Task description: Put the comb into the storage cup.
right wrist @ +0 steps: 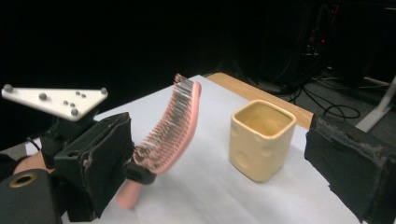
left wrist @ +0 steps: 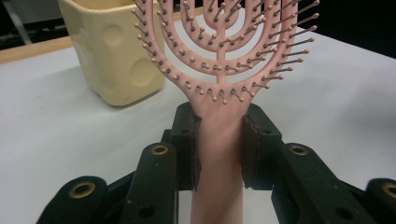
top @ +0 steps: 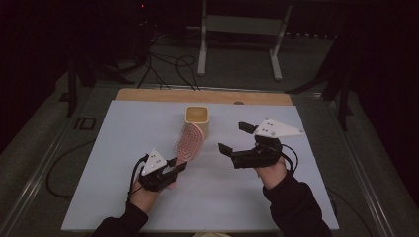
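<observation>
A pink vented hairbrush (top: pixel 190 142) stands tilted over the middle of the white sheet, its bristled head up. My left gripper (top: pixel 174 168) is shut on its handle. In the left gripper view both black pads (left wrist: pixel 187 144) press the pink handle (left wrist: pixel 219 154) just below the head (left wrist: pixel 224 46). A cream square cup (top: pixel 197 116) stands upright just behind the brush. My right gripper (top: pixel 235 138) hovers to the right of the brush, open and holding nothing. In the right gripper view the hairbrush (right wrist: pixel 180 126) and the cup (right wrist: pixel 261 140) lie between its wide-apart jaws.
The white sheet (top: pixel 123 148) covers a table with a wooden strip (top: pixel 197 96) along the far edge. Beyond it are floor cables (top: pixel 168 64) and a white metal stand (top: pixel 237 29). The left gripper's white plate (right wrist: pixel 56 100) shows at the left of the right gripper view.
</observation>
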The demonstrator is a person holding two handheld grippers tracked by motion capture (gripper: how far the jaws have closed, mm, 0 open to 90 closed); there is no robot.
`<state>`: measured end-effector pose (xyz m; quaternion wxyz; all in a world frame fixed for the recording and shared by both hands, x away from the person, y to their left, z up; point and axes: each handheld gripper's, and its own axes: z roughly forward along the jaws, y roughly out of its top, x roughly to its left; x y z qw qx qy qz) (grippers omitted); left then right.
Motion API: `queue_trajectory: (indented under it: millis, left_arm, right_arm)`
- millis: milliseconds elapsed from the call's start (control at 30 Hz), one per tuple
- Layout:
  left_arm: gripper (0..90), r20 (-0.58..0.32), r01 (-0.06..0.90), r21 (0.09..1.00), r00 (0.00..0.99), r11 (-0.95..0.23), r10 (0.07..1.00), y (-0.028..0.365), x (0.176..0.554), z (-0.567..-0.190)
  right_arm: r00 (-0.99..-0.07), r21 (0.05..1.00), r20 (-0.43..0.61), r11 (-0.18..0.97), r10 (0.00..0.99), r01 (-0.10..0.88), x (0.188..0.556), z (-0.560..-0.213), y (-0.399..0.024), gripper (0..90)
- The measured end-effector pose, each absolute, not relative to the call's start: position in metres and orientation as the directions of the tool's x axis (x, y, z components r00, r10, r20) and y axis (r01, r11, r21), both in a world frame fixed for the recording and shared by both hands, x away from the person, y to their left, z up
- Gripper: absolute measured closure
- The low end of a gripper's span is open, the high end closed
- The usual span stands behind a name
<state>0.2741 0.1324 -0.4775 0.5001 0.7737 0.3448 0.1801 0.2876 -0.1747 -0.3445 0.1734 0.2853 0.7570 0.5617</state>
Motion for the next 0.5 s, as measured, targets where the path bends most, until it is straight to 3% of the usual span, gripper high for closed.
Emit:
queue_trajectory:
  millis: [500]
  left_arm:
    - [71.1, -0.064, 0.348, 0.901, 0.697, -0.26, 0.714, 0.131, 0.274, -0.478]
  right_arm:
    - [-0.747, 0.924, 0.202, 0.128, 0.634, 0.359, 0.312, -0.352, -0.135, 7.6]
